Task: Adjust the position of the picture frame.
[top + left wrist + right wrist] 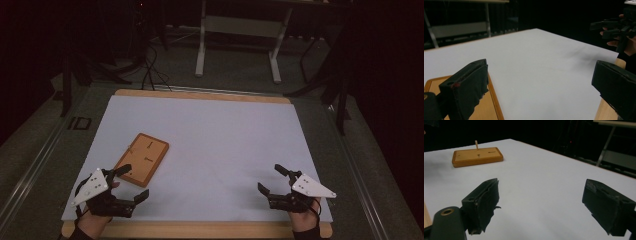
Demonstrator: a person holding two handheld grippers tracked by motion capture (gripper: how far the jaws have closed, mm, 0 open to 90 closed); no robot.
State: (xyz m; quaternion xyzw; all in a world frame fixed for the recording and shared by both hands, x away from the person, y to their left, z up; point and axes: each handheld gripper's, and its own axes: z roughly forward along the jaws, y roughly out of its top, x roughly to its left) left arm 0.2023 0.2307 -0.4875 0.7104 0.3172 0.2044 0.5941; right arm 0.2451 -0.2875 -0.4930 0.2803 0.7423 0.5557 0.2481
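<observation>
A flat wooden block with a thin upright peg lies on the white sheet, left of centre. In the right gripper view the same block sits far off at the upper left, its peg standing up. My left gripper is open at the front left, one jaw over the block's near end. The left gripper view has that block at its bottom left, under the left jaw. My right gripper is open at the front right, nothing between its jaws.
The white sheet covers a wooden tabletop whose edge shows along the front. Beyond the table stand a white-legged frame, dark stands and cables on the floor. In the left gripper view, the other hand and gripper appear at upper right.
</observation>
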